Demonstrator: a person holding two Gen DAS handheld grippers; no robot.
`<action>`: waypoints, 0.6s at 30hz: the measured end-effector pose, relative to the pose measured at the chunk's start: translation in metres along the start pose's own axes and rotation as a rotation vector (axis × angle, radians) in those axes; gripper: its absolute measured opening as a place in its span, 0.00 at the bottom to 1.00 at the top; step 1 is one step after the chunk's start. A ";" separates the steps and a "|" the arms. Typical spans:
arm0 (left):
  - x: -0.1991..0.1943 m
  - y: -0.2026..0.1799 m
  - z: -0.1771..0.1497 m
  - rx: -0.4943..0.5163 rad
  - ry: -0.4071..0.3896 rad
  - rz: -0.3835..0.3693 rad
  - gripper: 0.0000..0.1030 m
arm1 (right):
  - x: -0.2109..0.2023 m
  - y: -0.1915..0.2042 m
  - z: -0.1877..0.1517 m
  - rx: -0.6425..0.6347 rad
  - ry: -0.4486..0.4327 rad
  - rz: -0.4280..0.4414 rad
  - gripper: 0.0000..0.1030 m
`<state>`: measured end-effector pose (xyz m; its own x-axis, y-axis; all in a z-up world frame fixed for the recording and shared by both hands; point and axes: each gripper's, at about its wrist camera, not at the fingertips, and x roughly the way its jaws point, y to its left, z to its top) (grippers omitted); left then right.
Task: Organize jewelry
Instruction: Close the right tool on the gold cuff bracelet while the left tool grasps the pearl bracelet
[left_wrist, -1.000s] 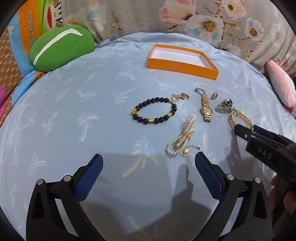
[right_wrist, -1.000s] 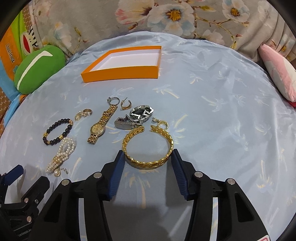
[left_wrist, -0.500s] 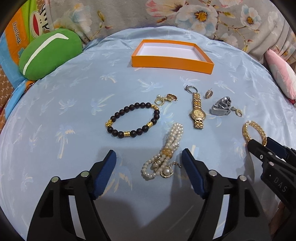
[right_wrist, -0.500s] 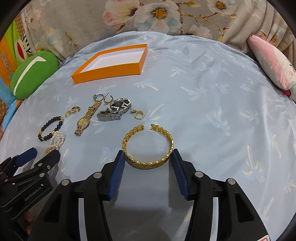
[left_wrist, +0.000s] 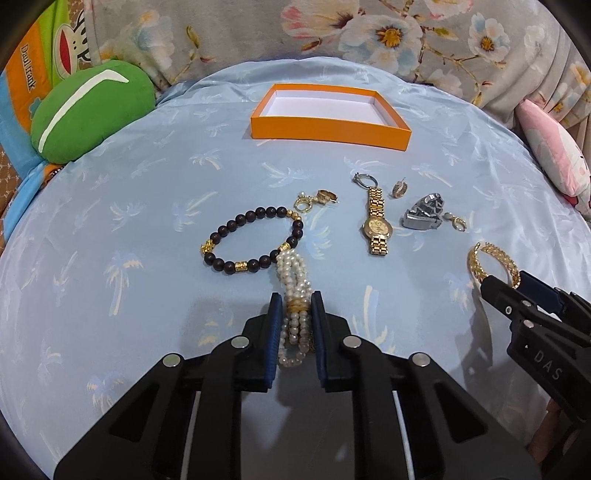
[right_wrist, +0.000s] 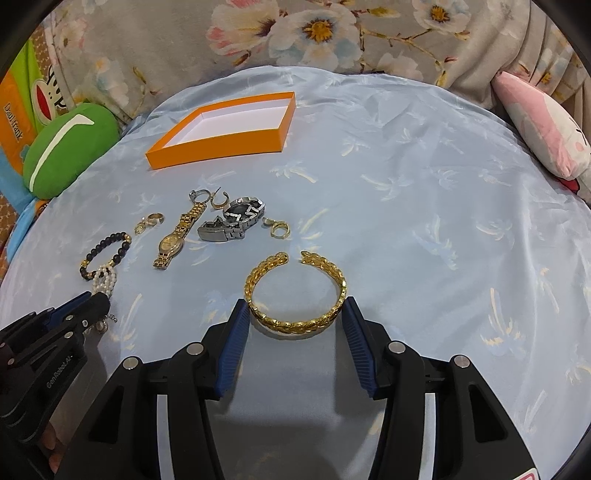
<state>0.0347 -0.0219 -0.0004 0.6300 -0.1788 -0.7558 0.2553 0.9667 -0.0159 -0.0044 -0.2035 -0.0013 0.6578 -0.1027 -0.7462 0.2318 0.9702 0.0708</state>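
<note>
While left tool clamps pearl bracelet, right tool brackets gold bangle.

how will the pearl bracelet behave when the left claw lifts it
Likely floppy: the pearl bracelet is several loose bead strands bunched at a gold band, so both ends should droop. The left claw closes right at that band, probably the firmest spot. Round beads may slip against the pads, and its far end touches the black bead bracelet, which could drag.

Both views are bright and evenly lit from above, sharp at centre. Each claw throws a soft shadow toward the lower frame on the satin sheet, which shows mild sheen. Fisheye curvature bends the edges; corners vignette to black.
</note>
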 end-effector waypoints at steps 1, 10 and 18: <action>-0.002 0.001 -0.001 -0.004 0.000 -0.002 0.13 | -0.001 0.000 -0.001 -0.001 0.000 0.001 0.48; -0.029 0.019 0.006 -0.043 -0.050 -0.009 0.13 | -0.017 -0.001 0.005 0.004 -0.011 0.023 0.11; -0.035 0.039 0.022 -0.080 -0.085 0.012 0.14 | -0.008 -0.002 0.007 -0.006 -0.001 0.024 0.52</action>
<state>0.0389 0.0178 0.0399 0.6935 -0.1786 -0.6979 0.1898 0.9799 -0.0620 -0.0048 -0.2058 0.0092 0.6641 -0.0797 -0.7434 0.2117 0.9736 0.0848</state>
